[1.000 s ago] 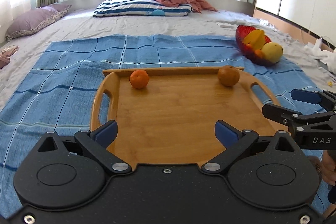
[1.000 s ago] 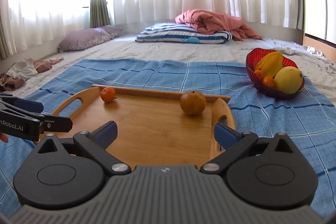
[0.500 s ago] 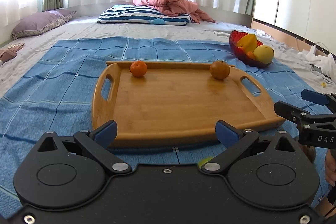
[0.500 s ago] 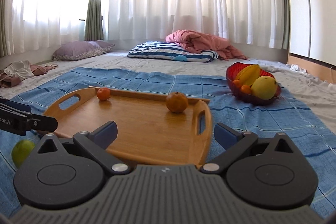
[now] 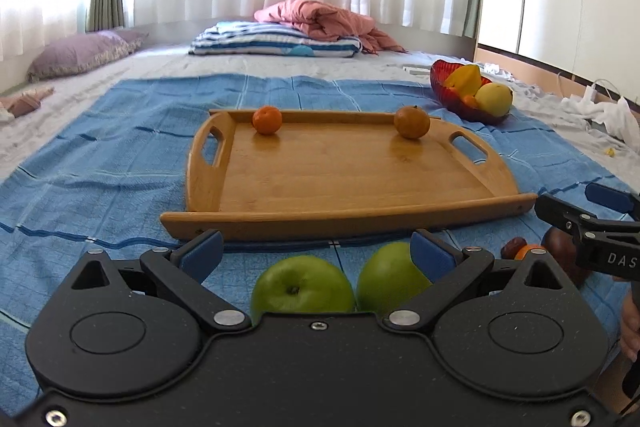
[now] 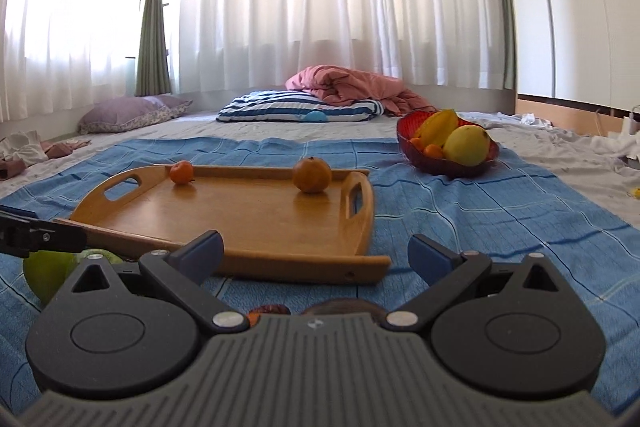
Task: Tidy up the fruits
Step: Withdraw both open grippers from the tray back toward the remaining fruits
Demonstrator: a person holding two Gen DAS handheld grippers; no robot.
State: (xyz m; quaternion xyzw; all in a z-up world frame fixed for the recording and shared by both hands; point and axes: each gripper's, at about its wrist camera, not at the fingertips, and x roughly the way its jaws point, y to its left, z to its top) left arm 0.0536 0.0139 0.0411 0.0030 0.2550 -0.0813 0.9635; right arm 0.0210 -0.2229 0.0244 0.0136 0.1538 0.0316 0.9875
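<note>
**Fruits: placement and expected handling**

Fruits lie across a blue cloth (image 5: 120, 163). The wooden tray (image 5: 344, 179) carries two oranges (image 5: 267, 120) at its far rim; the red bowl (image 6: 444, 163) holds more. Two green apples (image 5: 302, 287), touching, sit between the left gripper's (image 5: 316, 251) spread, empty jaws. Probably firm, smooth and slippery: grip across the widest part. The right gripper (image 6: 314, 255) is likewise agape, holding nothing.
</note>
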